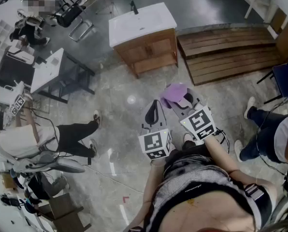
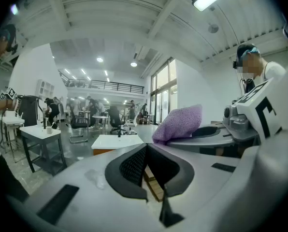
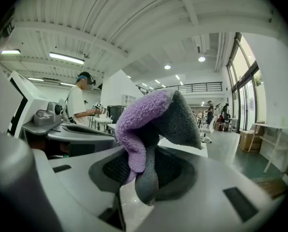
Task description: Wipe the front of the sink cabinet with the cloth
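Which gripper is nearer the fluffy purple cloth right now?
Right. The right gripper is shut on the fluffy purple cloth, which sticks out past its jaws. The left gripper sits alongside on the left, jaws together, not touching the cloth.

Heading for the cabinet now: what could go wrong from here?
The cloth is pinched by only a bunched fold in the right tool, so wiping pressure may pull it out. The sink cabinet stands well ahead, and a person's legs on the floor at left could trip you.
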Available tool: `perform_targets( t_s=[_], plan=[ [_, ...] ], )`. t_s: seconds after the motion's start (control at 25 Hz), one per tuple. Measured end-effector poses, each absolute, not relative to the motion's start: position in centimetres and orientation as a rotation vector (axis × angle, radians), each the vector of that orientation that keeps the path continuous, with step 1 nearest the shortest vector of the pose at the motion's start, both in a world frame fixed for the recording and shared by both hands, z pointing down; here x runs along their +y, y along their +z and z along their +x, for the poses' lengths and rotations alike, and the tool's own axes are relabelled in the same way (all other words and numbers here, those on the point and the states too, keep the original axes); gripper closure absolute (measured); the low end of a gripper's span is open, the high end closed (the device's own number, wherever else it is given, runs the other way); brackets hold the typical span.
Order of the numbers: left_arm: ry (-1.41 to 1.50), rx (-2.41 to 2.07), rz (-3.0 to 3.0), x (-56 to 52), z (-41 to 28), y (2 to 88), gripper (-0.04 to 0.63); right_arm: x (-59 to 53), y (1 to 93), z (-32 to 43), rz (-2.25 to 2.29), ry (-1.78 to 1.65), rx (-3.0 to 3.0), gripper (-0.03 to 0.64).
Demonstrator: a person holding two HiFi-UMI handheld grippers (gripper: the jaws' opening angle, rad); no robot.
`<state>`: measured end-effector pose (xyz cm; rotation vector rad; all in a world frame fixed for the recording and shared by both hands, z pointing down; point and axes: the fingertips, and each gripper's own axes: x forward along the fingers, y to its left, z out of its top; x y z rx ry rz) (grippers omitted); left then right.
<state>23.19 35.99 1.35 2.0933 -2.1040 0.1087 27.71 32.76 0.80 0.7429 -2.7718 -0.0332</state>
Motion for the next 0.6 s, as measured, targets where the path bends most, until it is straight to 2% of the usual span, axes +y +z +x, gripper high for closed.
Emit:
perform_targets(
  t_s=[0.6],
  plan=[
    [0.098, -2.089, 2.067, 34.3, 24.4, 1.6, 0.594, 31.5, 0.9, 28.9, 0.665, -0.016, -2.783, 0.439]
  ],
)
